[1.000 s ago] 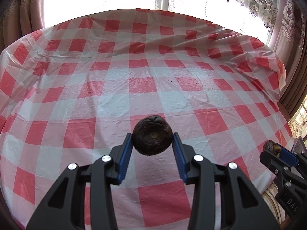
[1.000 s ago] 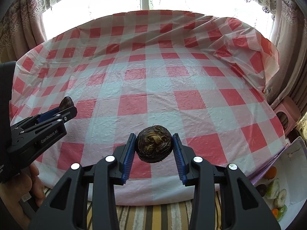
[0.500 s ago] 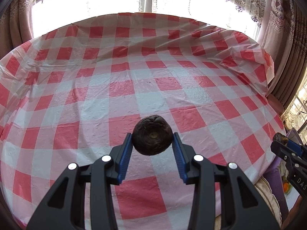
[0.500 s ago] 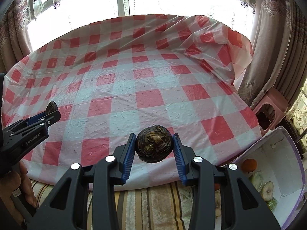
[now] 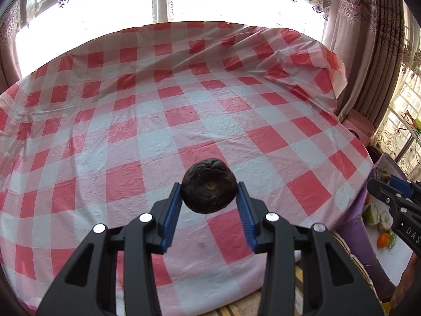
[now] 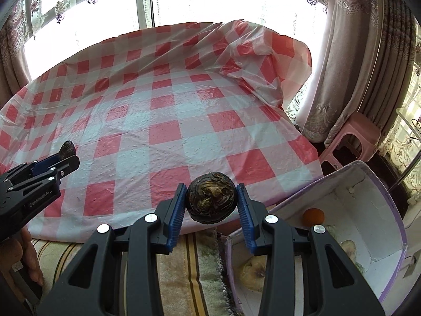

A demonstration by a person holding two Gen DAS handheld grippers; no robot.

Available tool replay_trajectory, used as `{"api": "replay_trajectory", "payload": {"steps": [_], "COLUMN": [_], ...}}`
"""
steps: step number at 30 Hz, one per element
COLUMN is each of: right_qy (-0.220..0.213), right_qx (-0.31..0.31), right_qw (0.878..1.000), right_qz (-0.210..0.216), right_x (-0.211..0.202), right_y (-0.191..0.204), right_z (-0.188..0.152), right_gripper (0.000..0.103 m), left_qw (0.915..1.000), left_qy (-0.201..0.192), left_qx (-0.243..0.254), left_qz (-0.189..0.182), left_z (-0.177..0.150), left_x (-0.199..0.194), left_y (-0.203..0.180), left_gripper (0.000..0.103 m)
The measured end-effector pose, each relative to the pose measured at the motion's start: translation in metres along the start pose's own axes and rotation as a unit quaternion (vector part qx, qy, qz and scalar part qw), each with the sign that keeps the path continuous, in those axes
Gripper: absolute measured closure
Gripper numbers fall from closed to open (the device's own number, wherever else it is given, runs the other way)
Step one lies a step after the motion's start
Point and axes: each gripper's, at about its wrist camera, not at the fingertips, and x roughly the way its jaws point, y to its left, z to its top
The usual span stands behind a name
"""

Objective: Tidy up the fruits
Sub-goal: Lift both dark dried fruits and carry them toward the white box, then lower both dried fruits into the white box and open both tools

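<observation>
My left gripper is shut on a dark wrinkled round fruit, held above the front part of the red-and-white checked tablecloth. In the right wrist view, my right gripper is shut on a second dark round fruit with a brownish fibrous top, over the table's front right edge. Each gripper shows in the other's view: the left gripper at the left, the right gripper at the far right. A white box with a purple rim sits low at the right, holding an orange fruit and pale fruit pieces.
A pink plastic stool stands by the curtains beyond the table's right end. A striped cloth covers the seat in front of the table. The tablecloth is bunched up at the far right corner. A hand grips the left tool.
Both grippers have swung to the right across the table, each keeping its fruit. The white box with the orange fruit has come into fuller view at the lower right.
</observation>
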Motion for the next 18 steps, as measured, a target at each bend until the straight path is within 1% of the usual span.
{"api": "replay_trajectory", "payload": {"steps": [7, 12, 18], "right_qy": [0.007, 0.015, 0.028], "right_qx": [0.016, 0.031, 0.048], "right_qw": [1.000, 0.999, 0.997], "right_qz": [-0.024, -0.042, -0.060], "right_x": [-0.002, -0.003, -0.002], "right_y": [-0.032, -0.057, -0.087], "right_z": [-0.011, -0.021, -0.035], "right_gripper": [0.065, 0.065, 0.065], "left_qw": [0.9976, 0.9925, 0.9854], "left_qy": [0.006, 0.012, 0.022], "left_qx": [0.061, 0.109, 0.145], "left_qz": [-0.033, -0.056, -0.085], "left_z": [-0.002, -0.006, -0.011], "left_x": [-0.001, -0.002, -0.001], "left_y": [-0.057, -0.101, -0.144], "left_gripper": [0.061, 0.061, 0.061]}}
